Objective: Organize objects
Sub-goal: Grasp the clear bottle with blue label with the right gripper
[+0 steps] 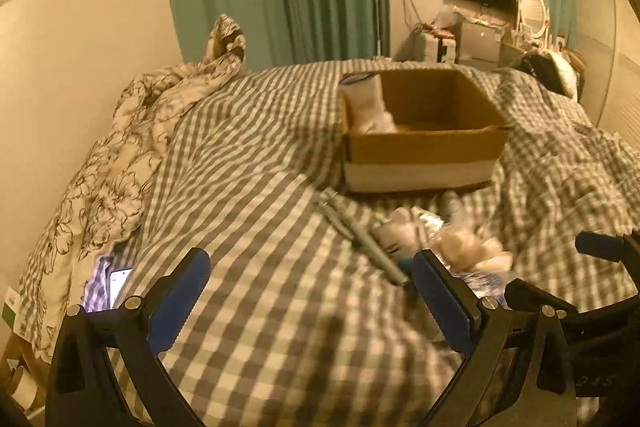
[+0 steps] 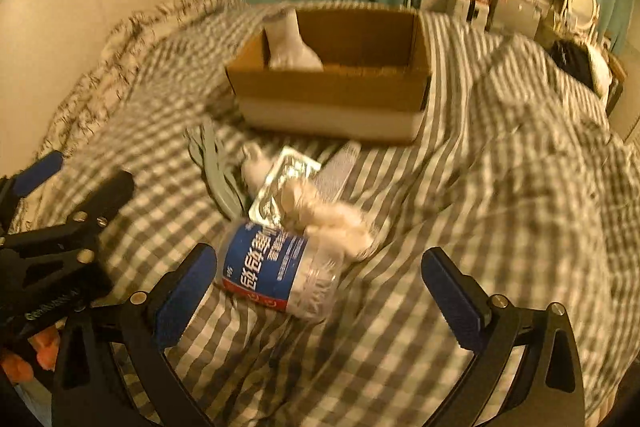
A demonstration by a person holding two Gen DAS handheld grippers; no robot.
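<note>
An open cardboard box sits on the checked bed, with a white sock-like item leaning in its left corner. In front of it lies a pile: grey sticks, a clear plastic tray, a fluffy white item and a plastic bottle with a blue label. My right gripper is open over the bottle, which lies near its left finger, untouched. My left gripper is open over bare bedspread, left of the pile.
A floral duvet is bunched along the bed's left side, with a lit phone beside it. A dark bag lies at the far right of the bed. Green curtains, a wall TV and a cluttered desk stand behind. A person's fingers show at lower left.
</note>
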